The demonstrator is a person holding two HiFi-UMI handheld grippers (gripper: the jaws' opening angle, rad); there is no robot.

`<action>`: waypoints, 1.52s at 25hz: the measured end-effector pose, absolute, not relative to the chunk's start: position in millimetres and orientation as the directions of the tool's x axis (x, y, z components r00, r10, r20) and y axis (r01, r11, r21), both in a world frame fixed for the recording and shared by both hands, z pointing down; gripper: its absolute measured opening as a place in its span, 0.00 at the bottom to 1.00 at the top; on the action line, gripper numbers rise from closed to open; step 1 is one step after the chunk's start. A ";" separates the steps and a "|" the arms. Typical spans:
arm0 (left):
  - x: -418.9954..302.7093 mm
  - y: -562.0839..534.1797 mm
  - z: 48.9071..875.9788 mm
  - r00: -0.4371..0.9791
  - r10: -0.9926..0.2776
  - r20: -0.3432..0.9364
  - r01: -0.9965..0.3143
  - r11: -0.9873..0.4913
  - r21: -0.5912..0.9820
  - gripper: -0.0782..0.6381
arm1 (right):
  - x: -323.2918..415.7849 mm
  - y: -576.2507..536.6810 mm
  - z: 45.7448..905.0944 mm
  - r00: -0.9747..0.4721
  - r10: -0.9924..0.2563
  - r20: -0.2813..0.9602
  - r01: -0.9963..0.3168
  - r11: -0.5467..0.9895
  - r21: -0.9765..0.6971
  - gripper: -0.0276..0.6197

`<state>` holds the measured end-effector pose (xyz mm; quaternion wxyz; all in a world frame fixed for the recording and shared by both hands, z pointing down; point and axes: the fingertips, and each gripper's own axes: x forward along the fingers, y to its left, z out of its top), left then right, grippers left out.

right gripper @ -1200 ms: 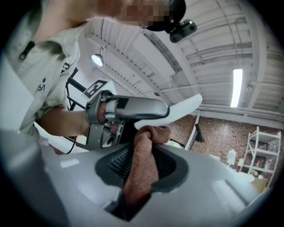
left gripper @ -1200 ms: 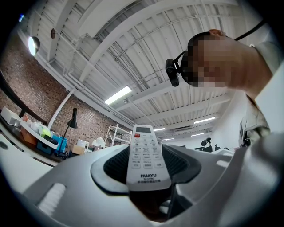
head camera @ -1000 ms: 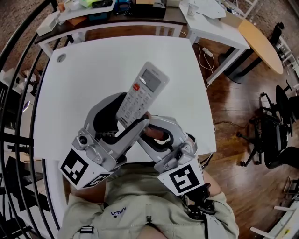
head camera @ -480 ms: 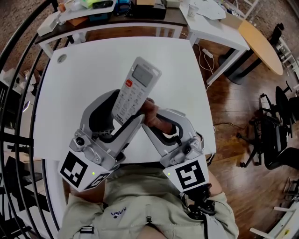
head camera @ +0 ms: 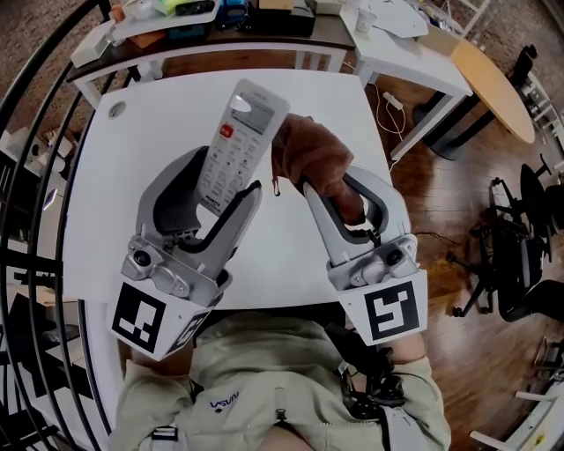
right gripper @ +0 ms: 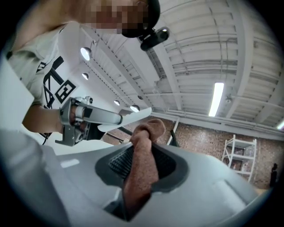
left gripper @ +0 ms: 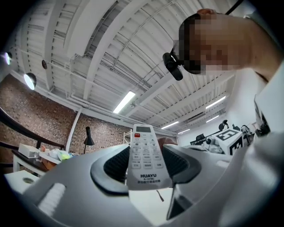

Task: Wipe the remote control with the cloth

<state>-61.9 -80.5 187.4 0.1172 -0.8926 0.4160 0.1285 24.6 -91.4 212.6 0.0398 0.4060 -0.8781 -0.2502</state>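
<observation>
White desk [head camera: 352, 106] spreads out beneath both tools, which are raised above it with nothing resting on its bare top in their reach.

Nearest the person, the left tool [head camera: 231, 172] has its jaws clamped on the bottom end of the remote control [head camera: 233, 145]. The rest of the handset juts out past the tips, keypad turned up toward the person. Gripping it by the tail looks deliberate, since it leaves the buttons, the red key and the small display window free to be rubbed.

To that tool's right, the right tool [head camera: 330, 181] is closed on a brown cloth [head camera: 313, 154]. The cloth is wadded so that a rounded bunch pokes out beyond the tips, which I judge is so that fabric rather than jaw meets the plastic. The bunch sits just beside the remote control's right edge, level with its upper half; whether they touch I cannot tell.

In the left gripper view the remote control [left gripper: 144, 155] reads "HUAYU" below the keys, with a smaller line beneath too fine to read.

Farther ahead of the tools, past the desk's far edge, stand cluttered side tables [head camera: 176, 22], a round wooden tabletop [head camera: 493, 84] and wood flooring [head camera: 441, 203].
</observation>
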 end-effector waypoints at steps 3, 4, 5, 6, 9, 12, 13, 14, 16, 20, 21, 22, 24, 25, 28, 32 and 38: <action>-63.4 -87.5 185.5 0.596 -0.735 -0.324 -0.796 -0.593 -0.117 0.45 | 29.7 -97.4 199.8 -0.661 -0.731 -0.171 -0.712 0.540 0.449 0.20; -63.9 -90.1 183.8 0.587 -0.742 -0.324 -0.804 -0.582 -0.123 0.45 | 31.1 -99.6 195.9 -0.657 -0.732 -0.181 -0.717 0.534 0.448 0.20; -64.6 -93.2 181.4 0.579 -0.747 -0.326 -0.811 -0.571 -0.131 0.45 | 32.1 -102.3 192.1 -0.654 -0.732 -0.189 -0.720 0.527 0.450 0.20; -65.5 -96.6 178.6 0.571 -0.752 -0.329 -0.817 -0.560 -0.139 0.45 | 32.5 -105.3 188.6 -0.652 -0.732 -0.196 -0.722 0.522 0.454 0.20; -68.3 -107.3 171.2 0.552 -0.764 -0.333 -0.832 -0.529 -0.167 0.45 | 31.1 -117.6 181.7 -0.653 -0.727 -0.211 -0.720 0.510 0.471 0.20; -68.3 -118.7 166.5 0.535 -0.775 -0.337 -0.844 -0.504 -0.182 0.45 | 31.7 -134.9 179.1 -0.645 -0.733 -0.216 -0.726 0.499 0.472 0.20; -68.2 -122.8 165.0 0.527 -0.779 -0.338 -0.849 -0.496 -0.180 0.45 | 32.7 -140.8 177.2 -0.640 -0.736 -0.221 -0.731 0.493 0.472 0.20; -68.4 -127.1 163.5 0.519 -0.785 -0.338 -0.854 -0.490 -0.175 0.45 | 33.7 -146.9 175.0 -0.635 -0.739 -0.226 -0.734 0.487 0.473 0.20; -70.8 -136.9 162.6 0.505 -0.795 -0.336 -0.863 -0.474 -0.176 0.45 | 35.7 -160.5 172.2 -0.626 -0.745 -0.230 -0.741 0.477 0.473 0.20; -76.0 -161.6 168.0 0.476 -0.821 -0.314 -0.879 -0.439 -0.187 0.45 | 39.9 -186.3 173.0 -0.608 -0.762 -0.225 -0.754 0.465 0.463 0.20; -77.2 -168.5 169.5 0.468 -0.828 -0.308 -0.884 -0.430 -0.184 0.45 | 40.6 -191.7 173.6 -0.603 -0.765 -0.224 -0.757 0.461 0.463 0.20; -78.3 -175.4 171.1 0.458 -0.836 -0.302 -0.888 -0.421 -0.182 0.45 | 41.6 -196.7 174.4 -0.599 -0.769 -0.222 -0.759 0.457 0.463 0.20; -80.4 -189.6 175.5 0.438 -0.852 -0.288 -0.898 -0.402 -0.178 0.45 | 44.3 -206.6 177.1 -0.589 -0.779 -0.215 -0.764 0.449 0.463 0.20; -81.2 -196.9 178.6 0.428 -0.860 -0.279 -0.903 -0.392 -0.176 0.45 | 45.8 -211.4 178.9 -0.584 -0.784 -0.211 -0.767 0.447 0.461 0.20; -83.8 -219.0 190.3 0.396 -0.884 -0.249 -0.916 -0.365 -0.165 0.45 | 50.0 -225.6 185.8 -0.568 -0.799 -0.198 -0.774 0.436 0.459 0.20; -86.4 -247.0 208.2 0.369 -0.910 -0.188 -0.927 -0.345 -0.147 0.45 | 59.1 -251.0 203.0 -0.531 -0.832 -0.159 -0.795 0.424 0.435 0.20; -88.9 -286.2 237.2 0.340 -0.935 -0.101 -0.933 -0.321 -0.166 0.45 | 62.4 -285.4 222.9 -0.506 -0.856 -0.104 -0.808 0.429 0.404 0.20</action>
